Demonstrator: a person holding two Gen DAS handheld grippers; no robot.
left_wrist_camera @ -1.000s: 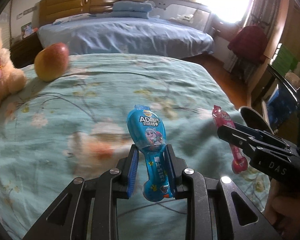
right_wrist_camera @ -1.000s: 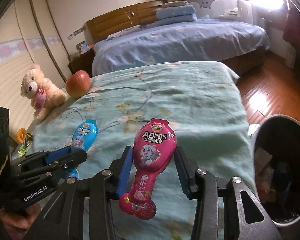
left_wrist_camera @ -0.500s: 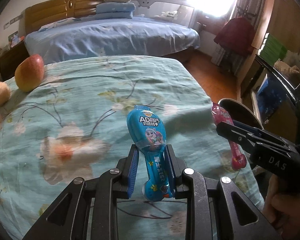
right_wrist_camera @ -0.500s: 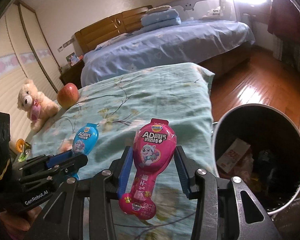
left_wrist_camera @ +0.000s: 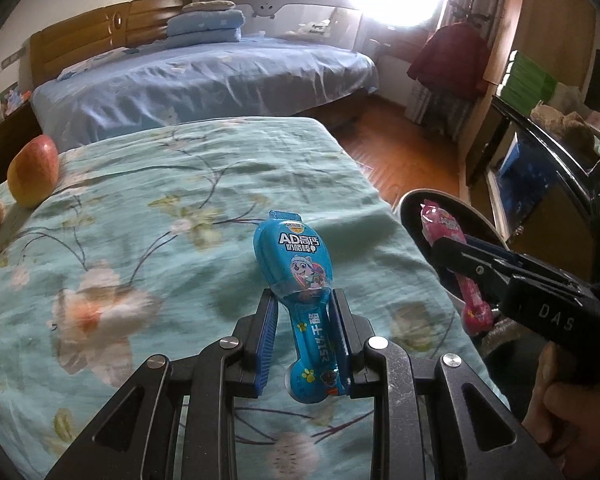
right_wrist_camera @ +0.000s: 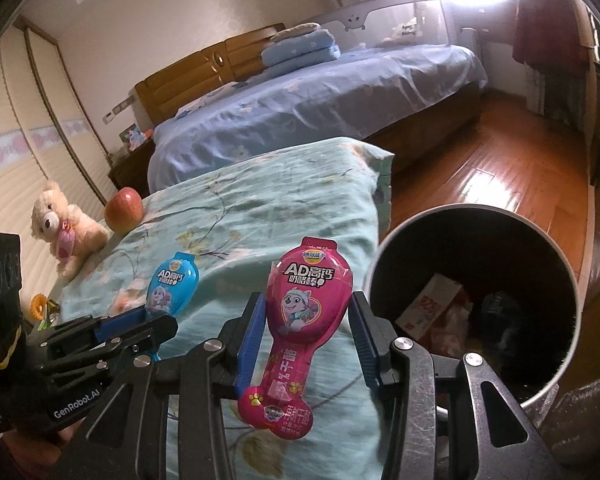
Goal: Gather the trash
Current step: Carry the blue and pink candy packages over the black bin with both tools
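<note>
Left gripper (left_wrist_camera: 305, 332) clamped on the blue pack (left_wrist_camera: 300, 280): jaws pinch its narrow stem, the wide printed head sticking out forward past the tips, above the quilt (left_wrist_camera: 140, 240). Right gripper (right_wrist_camera: 306, 340) grips the pink pack (right_wrist_camera: 304, 312) the same way, stem between the jaws, head forward and upright. Both packs clear of the bedding, none sagging. Bin (right_wrist_camera: 476, 216) sits just right of and ahead of the right gripper, mouth open, paper and wrappers already at the bottom; from the left gripper it lies further off to the right, beyond the right gripper. Apple (right_wrist_camera: 125, 209) and teddy (right_wrist_camera: 62, 228) well ahead-left of both, near the far edge of the quilt; apparently not trash, leave them. Step in hand, by my reading: carry both packs to the bin and drop. To do it well: bring the right gripper over the mouth first, pack head past the near rim before letting go, since a light flat pack can flutter or catch on the rim. Tilt the tips down so it slides off the pads. Then clear the right gripper aside so the left has room; the two tools run close together here and could knock. Release only when fully above the opening.
</note>
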